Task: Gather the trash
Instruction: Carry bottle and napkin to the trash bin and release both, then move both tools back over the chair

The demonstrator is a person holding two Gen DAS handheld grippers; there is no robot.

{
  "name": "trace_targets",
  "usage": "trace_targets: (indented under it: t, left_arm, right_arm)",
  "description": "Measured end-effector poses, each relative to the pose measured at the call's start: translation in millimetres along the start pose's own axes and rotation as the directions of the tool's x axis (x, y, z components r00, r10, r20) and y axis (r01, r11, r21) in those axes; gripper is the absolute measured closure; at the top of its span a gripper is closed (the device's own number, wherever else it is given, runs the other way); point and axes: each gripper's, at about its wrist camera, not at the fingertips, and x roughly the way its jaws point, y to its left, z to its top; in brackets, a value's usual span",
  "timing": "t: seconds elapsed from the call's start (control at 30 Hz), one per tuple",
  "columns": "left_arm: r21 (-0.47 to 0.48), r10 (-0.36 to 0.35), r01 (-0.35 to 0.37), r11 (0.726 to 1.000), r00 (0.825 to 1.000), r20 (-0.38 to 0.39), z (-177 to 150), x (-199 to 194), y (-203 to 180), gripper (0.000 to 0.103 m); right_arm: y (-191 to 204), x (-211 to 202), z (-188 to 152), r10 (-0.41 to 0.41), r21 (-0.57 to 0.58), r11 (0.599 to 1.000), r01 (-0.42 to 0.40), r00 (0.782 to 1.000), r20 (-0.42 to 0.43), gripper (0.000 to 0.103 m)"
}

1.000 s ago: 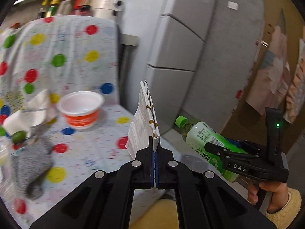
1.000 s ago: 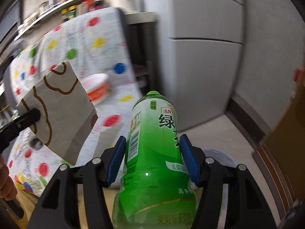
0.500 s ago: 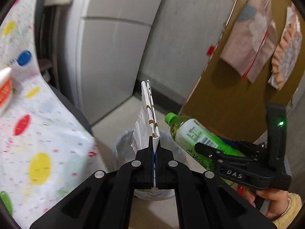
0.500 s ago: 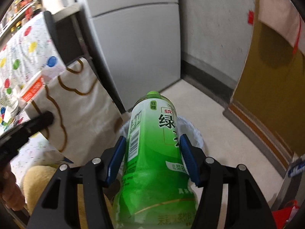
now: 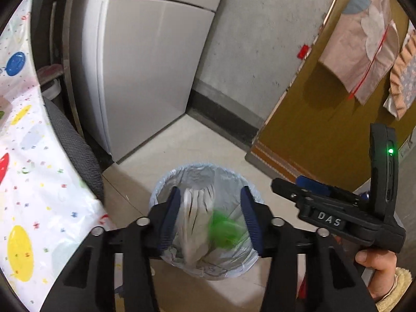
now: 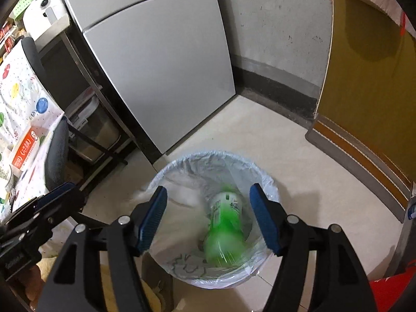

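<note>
Change, left tool: your left gripper (image 5: 210, 217) clamped the folded white paper half a second ago; its jaws have just been opening and now stand apart with nothing pressed between them.
Change, right tool: your right gripper (image 6: 208, 219) was closed around the green bottle; its jaws have just been opening too, and the blue pads (image 6: 153, 217) no longer touch it.
Change, view: the spotted tablecloth (image 5: 28, 202) filled the left view a second ago; now it sits only at the left edge, and both tools hang over the bin.
Paper: the white paper (image 5: 195, 223) is inside the lined trash bin (image 5: 166, 182), towards its left side in the left view.
Bottle: the green bottle (image 6: 225, 230) is inside the same bin, right of the paper.
Hard to read: both items are smeared by motion blur, so you cannot tell whether they rest on the liner or are in mid-fall. The paper's brown pattern is not readable.
Cut off: the near rim of the bin is covered by the tool bodies in both views. Your right hand (image 5: 377, 273) shows only at the frame corner.
Bottle axis: its long axis runs roughly top to bottom in the right view, slightly tilted. Which end carries the cap cannot be told.
</note>
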Motion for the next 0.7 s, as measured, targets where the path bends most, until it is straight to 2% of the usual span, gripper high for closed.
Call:
trace_targets:
  t: [0.1,0.27,0.5,0.6,0.63,0.7]
  left_arm:
    - [0.002,0.023,-0.023,1.0,0.999,0.023,-0.9,-17.5,6.1,0.047]
    - [0.006,0.144,-0.145,0.989,0.986,0.083,-10.7,-61.0,19.1,0.034]
    - [-0.015,0.31,-0.311,0.95,0.943,0.122,-36.4,-121.9,48.2,0.029]
    - [-0.052,0.37,-0.367,0.929,0.919,0.135,-49.8,-152.2,67.2,0.019]
    - [-0.072,0.393,-0.387,0.919,0.908,0.143,-56.2,-164.3,75.7,0.018]
    - [-0.103,0.425,-0.414,0.905,0.895,0.136,-67.7,-180.7,89.3,0.017]
  right_arm:
    - [2.9,-20.3,1.6,0.005,-0.016,1.0,-0.005,0.999,0.033,0.038]
    - [18.1,-63.6,1.7,0.009,-0.046,0.999,-0.005,0.994,0.108,0.037]
    - [69.4,-103.2,-1.7,0.094,-0.135,0.988,-0.072,0.982,0.166,0.035]
    - [111.8,-105.8,-6.0,0.179,-0.221,0.964,-0.147,0.974,0.136,0.023]
    - [125.5,-104.6,-8.2,0.206,-0.249,0.953,-0.171,0.971,0.122,0.017]
    - [153.2,-101.4,-13.4,0.245,-0.297,0.932,-0.206,0.964,0.1,0.013]
